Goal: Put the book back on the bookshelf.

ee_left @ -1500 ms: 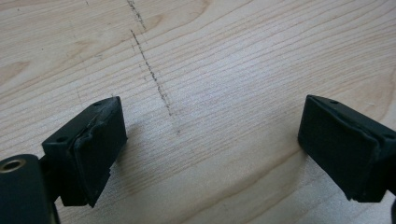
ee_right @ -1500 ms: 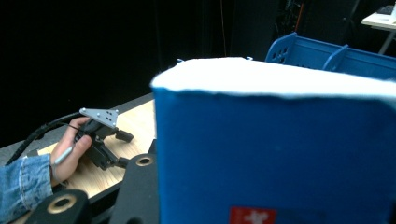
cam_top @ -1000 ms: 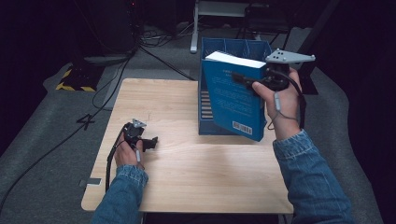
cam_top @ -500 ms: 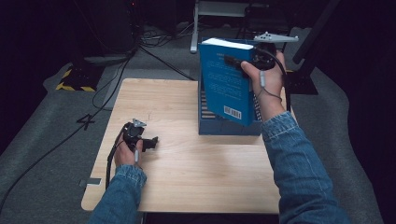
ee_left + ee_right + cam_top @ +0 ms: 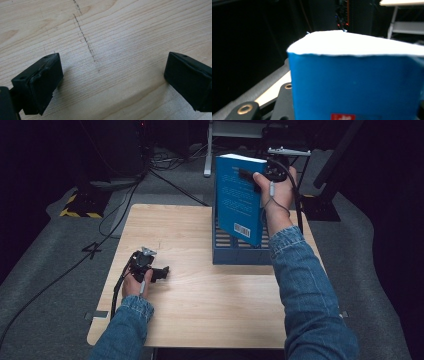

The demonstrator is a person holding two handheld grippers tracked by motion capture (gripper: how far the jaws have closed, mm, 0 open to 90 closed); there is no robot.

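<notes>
While right tongs (image 5: 250, 174) clamp blue book (image 5: 239, 200) over crate (image 5: 240, 254), left tongs (image 5: 110, 82) gape wide, just opened, on table (image 5: 125, 37).

The counter (image 5: 200, 310) lies open left and near; the blue bin (image 5: 240, 252) blocks its far right.

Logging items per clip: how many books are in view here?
1. The blue book is held upright by the right gripper above the slatted blue crate at the table's far right. The crate's inside is partly hidden, so more could sit there.
</notes>
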